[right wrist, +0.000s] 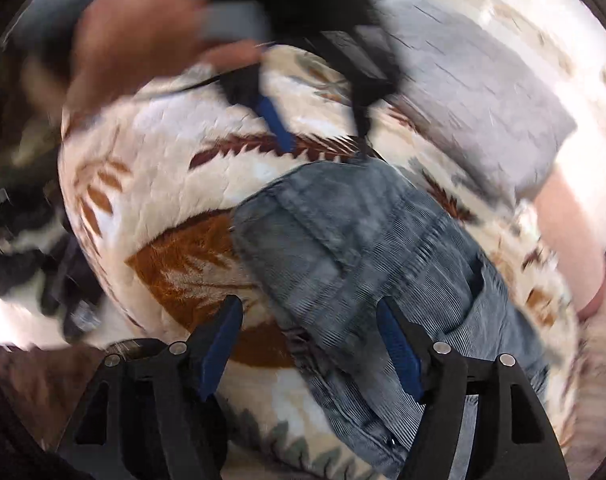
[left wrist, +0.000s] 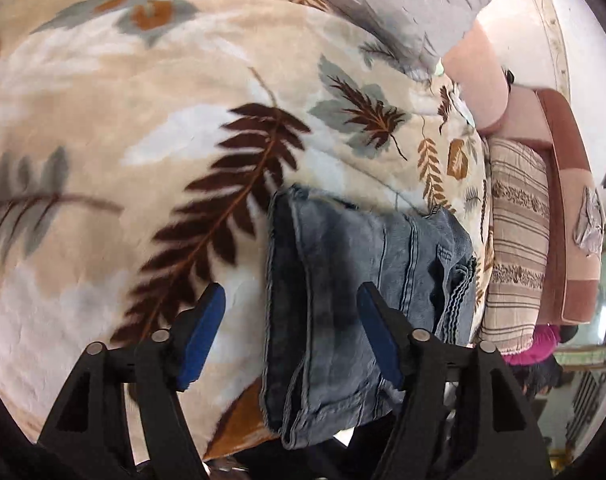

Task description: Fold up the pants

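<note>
A pair of blue jeans (left wrist: 343, 280) lies folded in a compact bundle on a cream blanket with leaf prints (left wrist: 163, 120). My left gripper (left wrist: 291, 304) is open and empty, hovering above the jeans' left edge. In the right wrist view the same jeans (right wrist: 363, 248) lie below my right gripper (right wrist: 309, 316), which is open and empty above them. The left gripper (right wrist: 319, 128) and the hand holding it show blurred at the top of that view, beyond the jeans.
A grey pillow (left wrist: 415, 4) lies at the far side of the bed. A striped cushion (left wrist: 519, 240) and a pink headboard (left wrist: 563, 200) stand at the right. Dark clutter (right wrist: 35, 248) sits off the bed's left edge.
</note>
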